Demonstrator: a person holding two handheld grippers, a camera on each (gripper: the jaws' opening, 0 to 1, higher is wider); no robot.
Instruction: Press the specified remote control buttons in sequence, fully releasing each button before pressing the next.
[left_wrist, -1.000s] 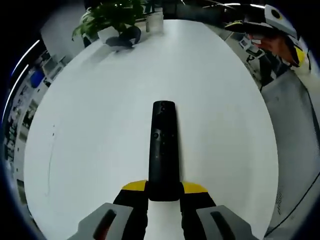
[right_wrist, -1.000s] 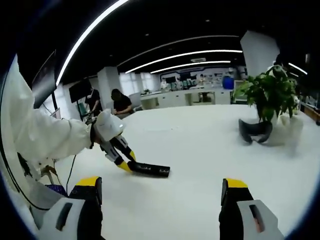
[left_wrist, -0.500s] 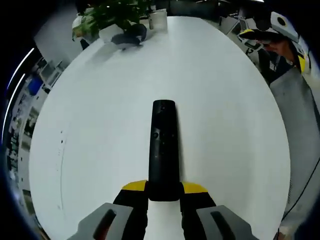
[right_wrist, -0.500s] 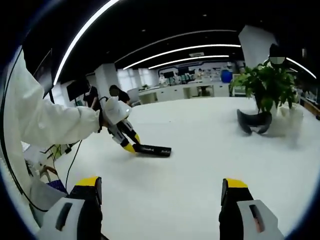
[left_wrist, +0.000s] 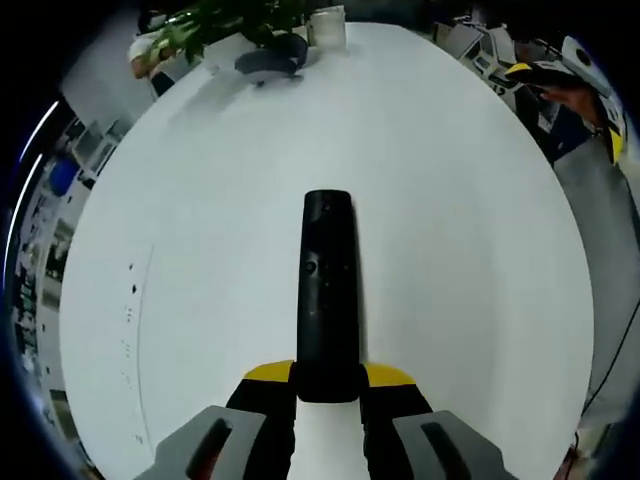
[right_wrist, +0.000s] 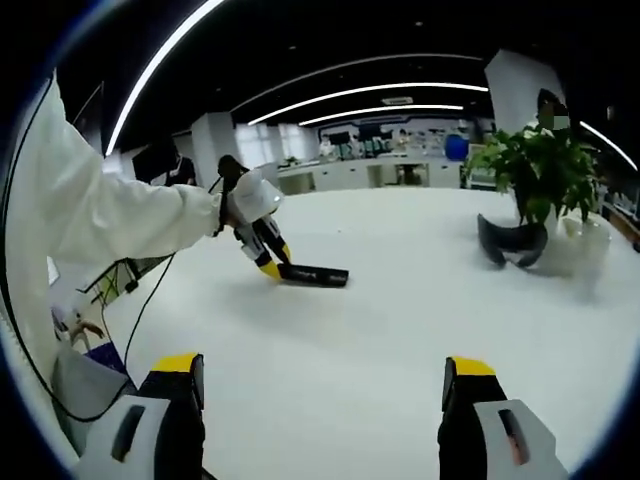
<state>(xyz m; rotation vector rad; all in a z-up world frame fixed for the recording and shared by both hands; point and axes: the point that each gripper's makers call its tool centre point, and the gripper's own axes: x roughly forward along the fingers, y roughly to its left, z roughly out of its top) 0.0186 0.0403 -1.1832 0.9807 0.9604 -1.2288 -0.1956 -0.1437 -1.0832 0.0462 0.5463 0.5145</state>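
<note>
Over the last second I carried the remote (left_wrist: 327, 290) farther out across the white counter (left_wrist: 200, 230), so that the potted plant (right_wrist: 540, 170) slid toward the edge of my left gripper view while the remote kept its place, its near end clamped between my left gripper's (left_wrist: 328, 385) jaws. My right gripper (right_wrist: 322, 395) hung well apart from it, jaws wide and empty. I judged that no button had yet been pressed.

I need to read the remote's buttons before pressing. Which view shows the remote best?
The left gripper view: the remote lies close, lengthwise, its button face up, its near end between the left gripper jaws. The right gripper view shows it small, side-on.
</note>
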